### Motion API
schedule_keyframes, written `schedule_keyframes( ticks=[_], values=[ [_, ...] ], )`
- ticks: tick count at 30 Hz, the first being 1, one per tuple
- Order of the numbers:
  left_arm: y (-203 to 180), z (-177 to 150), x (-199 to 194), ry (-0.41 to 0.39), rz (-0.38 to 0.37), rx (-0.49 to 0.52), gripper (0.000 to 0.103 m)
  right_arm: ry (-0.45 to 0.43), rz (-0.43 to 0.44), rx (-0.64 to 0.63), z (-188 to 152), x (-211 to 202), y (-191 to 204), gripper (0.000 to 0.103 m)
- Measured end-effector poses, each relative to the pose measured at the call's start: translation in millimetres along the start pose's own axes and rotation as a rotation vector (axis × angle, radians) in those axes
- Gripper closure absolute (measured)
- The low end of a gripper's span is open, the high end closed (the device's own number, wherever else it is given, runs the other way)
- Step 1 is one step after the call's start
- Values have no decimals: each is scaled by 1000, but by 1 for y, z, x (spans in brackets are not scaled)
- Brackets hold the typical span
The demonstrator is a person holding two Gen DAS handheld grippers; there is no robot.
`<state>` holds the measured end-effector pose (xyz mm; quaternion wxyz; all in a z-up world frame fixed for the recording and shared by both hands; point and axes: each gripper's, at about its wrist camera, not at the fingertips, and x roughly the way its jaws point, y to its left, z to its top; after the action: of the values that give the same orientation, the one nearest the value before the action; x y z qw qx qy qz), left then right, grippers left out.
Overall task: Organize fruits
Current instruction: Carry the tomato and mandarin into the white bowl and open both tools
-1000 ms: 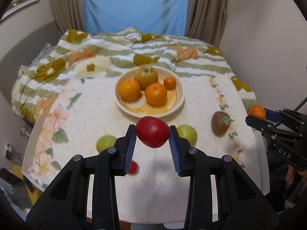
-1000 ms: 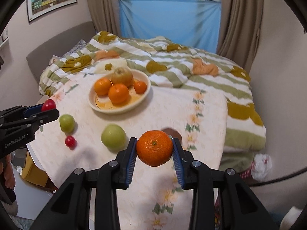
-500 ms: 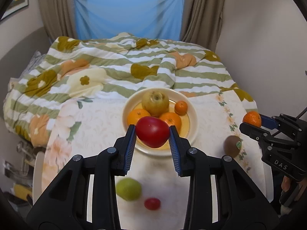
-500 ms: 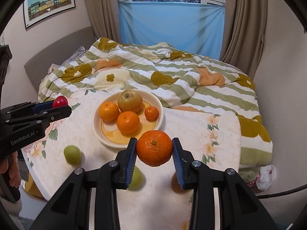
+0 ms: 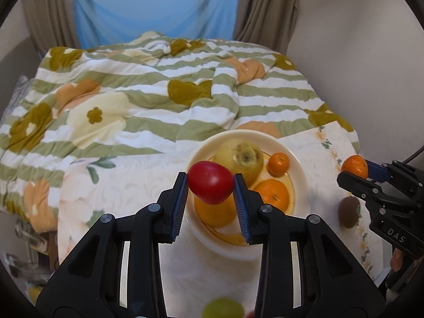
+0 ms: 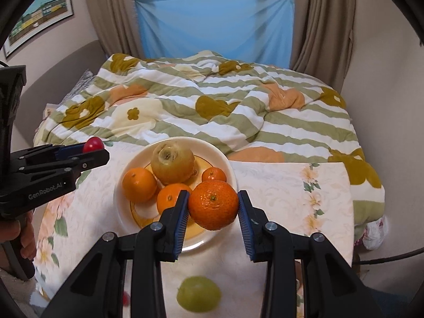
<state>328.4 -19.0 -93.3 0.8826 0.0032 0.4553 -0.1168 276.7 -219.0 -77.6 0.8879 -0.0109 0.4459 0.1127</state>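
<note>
From the left wrist view, the left hand-held gripper (image 5: 210,186) has its two blue-padded jaws closed against a red tomato (image 5: 210,185), which hangs in the air over the near rim of the cream bowl (image 5: 299,164). The bowl sits on the cloth-covered worktop (image 5: 119,185) and already holds a large yellowish pear-like fruit (image 5: 239,159), a small mandarin (image 5: 277,163) and two oranges, one of them largely hidden behind the tomato. Off to the right a brown kiwi (image 5: 349,212) lies on the cloth, and a green fruit (image 5: 222,308) shows blurred at the bottom edge. A striped floral quilt (image 5: 132,100) covers the bed beyond. From the right wrist view, the right hand-held gripper (image 6: 213,205) is likewise clamped on a fruit, a big orange tangerine (image 6: 213,205), held above the bowl's near right edge (image 6: 230,169), just in front of the oranges inside. The other gripper shows at the left with the tomato tip poking out. A green fruit (image 6: 198,294) lies on the cloth below. To my eye the step in hand is delivery: both fruits are carried and poised at the bowl, neither yet set down. The next move seems to call for lowering each one into a free gap among the fruit, then easing the jaws apart gently so nothing rolls out, one side at a time since the bowl is crowded.
</note>
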Motion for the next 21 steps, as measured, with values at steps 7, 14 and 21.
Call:
schedule_keyframes(
  ticks=[7,14,21],
  values=[
    [17,15,50,71,-47,53,61,25,-57,52,7,21,1,69],
    [20,19,69,83,-80,108,61,33,-106,105,6,27,-2,69],
    [27,22,63,34,-90,106,0,38,-140,139,2,23,-4,69]
  ],
)
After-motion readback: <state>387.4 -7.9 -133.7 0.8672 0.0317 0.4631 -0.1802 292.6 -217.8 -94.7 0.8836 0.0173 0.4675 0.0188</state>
